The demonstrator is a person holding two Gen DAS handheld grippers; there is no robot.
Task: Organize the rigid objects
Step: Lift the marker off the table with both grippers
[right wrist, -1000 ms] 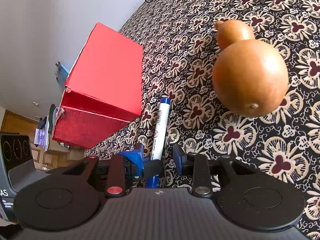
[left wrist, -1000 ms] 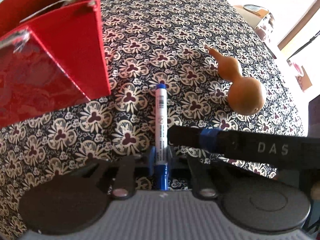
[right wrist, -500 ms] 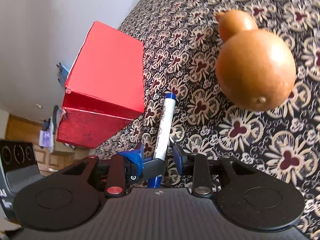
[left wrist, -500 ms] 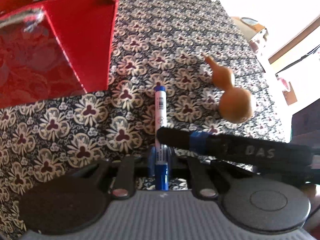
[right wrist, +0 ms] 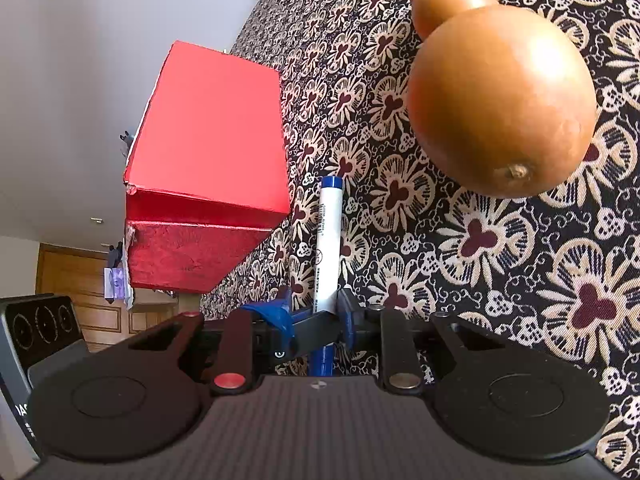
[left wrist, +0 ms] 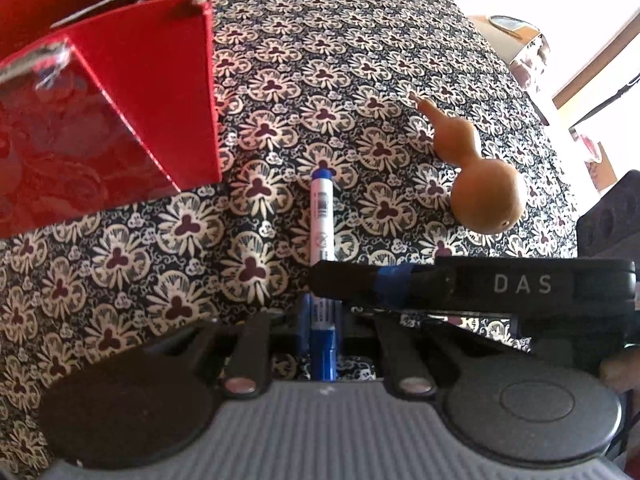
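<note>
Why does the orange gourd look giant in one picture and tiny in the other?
Right wrist view: the gourd sits close to the fisheye lens, so it bulges huge. Left wrist view: the same gourd lies farther off, so it looks small, and the window corner is washed out white.

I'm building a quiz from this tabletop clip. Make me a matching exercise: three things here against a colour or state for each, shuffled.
Things:
1. marker
2. gourd
3. box

Descriptions:
a. red, open at the top
b. tan, lying on the patterned cloth
c. white with blue ends, clamped by both the left gripper and the right gripper

Pairs: 1-c, 2-b, 3-a
</note>
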